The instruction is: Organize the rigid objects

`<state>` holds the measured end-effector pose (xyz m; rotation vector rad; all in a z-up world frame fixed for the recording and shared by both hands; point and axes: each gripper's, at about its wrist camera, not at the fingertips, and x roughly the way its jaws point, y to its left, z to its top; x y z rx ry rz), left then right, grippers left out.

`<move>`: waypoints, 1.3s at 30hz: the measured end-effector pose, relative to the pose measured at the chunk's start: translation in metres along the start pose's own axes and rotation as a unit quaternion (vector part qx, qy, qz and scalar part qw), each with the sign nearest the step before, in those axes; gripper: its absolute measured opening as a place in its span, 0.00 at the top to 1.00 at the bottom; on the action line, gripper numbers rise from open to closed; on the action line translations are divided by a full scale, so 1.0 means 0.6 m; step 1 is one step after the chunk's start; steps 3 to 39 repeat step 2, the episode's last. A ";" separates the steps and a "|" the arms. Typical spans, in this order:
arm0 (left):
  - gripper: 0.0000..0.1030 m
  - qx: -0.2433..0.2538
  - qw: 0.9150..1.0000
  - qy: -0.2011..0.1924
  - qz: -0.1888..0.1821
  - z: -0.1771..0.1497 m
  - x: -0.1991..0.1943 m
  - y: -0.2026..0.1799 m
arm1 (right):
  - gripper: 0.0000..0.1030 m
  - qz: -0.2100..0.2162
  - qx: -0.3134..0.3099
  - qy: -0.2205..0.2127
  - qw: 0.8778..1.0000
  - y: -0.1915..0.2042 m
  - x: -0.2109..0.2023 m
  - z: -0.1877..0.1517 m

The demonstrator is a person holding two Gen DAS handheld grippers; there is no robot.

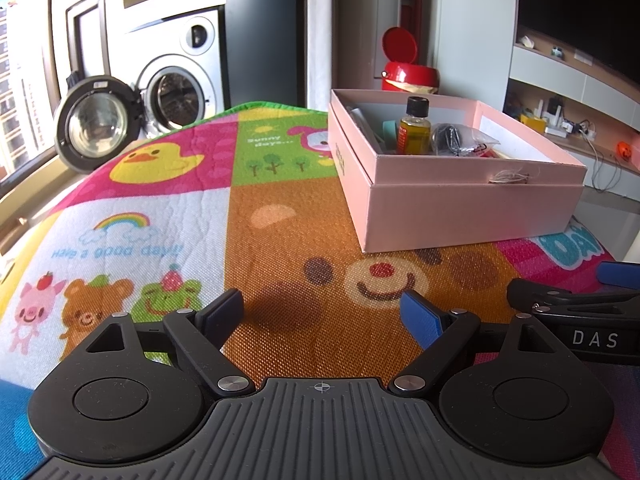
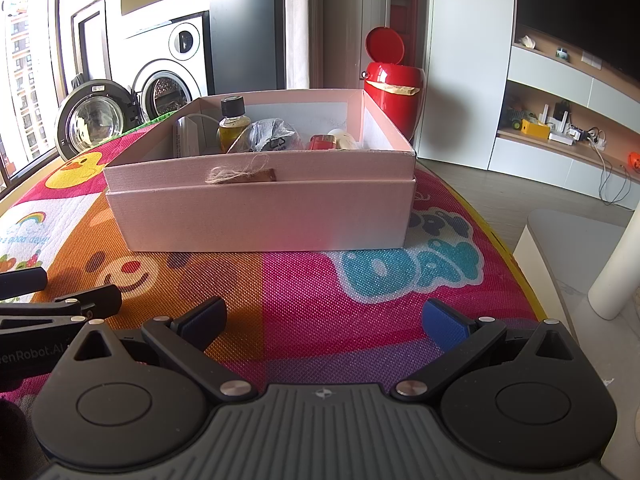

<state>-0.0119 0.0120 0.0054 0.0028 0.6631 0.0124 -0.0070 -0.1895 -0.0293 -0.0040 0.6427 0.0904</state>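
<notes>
The left gripper [image 1: 322,312] was wide open and held nothing. The right gripper [image 2: 324,320] was wide open too, just beside it, over the near edge of the bright play mat [image 2: 320,304]. Farther back, near the mat's far right corner, sat the pink box [image 2: 264,216]. A little yellow bottle [image 2: 231,126], a shiny bag [image 2: 270,136] and a small red thing [image 2: 322,142] lay inside the box.
</notes>
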 end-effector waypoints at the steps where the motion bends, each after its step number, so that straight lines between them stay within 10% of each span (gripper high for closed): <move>1: 0.13 0.000 1.000 0.000 0.000 0.000 0.000 0.000 | 0.00 0.000 0.000 0.000 1.000 0.000 0.000 0.000; 39: 0.13 0.000 1.000 0.000 0.000 0.000 0.000 0.000 | 0.00 0.000 0.000 0.000 1.000 0.000 0.000 0.000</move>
